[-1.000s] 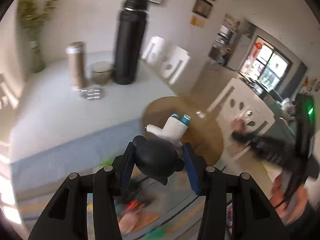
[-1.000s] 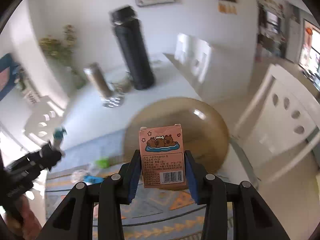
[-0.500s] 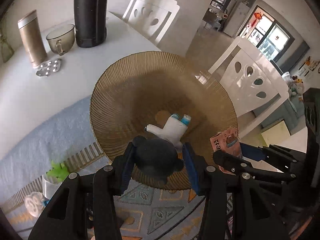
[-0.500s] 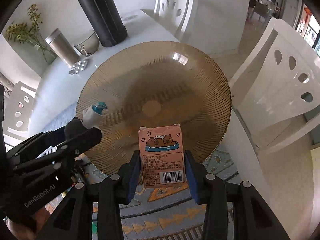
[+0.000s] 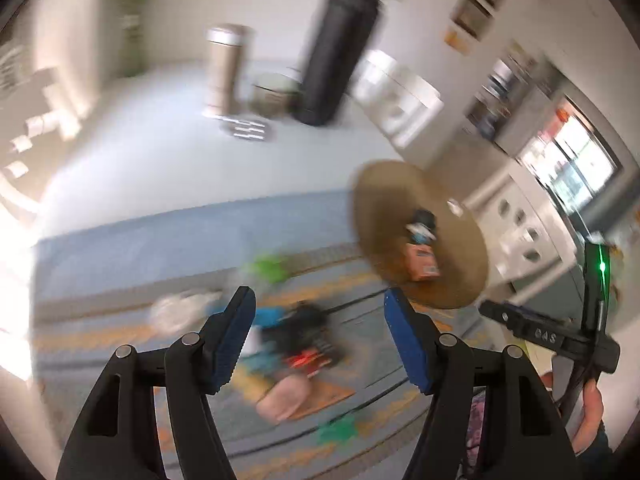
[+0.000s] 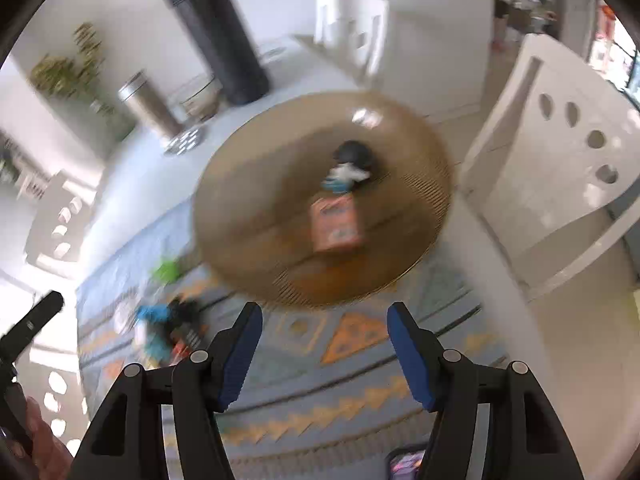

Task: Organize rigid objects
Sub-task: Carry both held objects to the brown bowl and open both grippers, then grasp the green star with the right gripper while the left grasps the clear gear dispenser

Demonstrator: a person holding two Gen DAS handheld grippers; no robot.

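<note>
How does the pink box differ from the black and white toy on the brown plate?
The pink box is flat-sided and rectangular; the toy is rounded, with a dark head. The box is pink-orange; the toy is black and white with a blue bit. The box lies nearer the camera, the toy just behind it. Both rest on the plate, close together, released by the grippers.

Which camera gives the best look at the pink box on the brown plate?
The right wrist view. There the pink box sits near the middle of the picture, large, on the plate, with the toy just behind it, though blurred. In the left wrist view the box is small, off to the right and more blurred.
</note>
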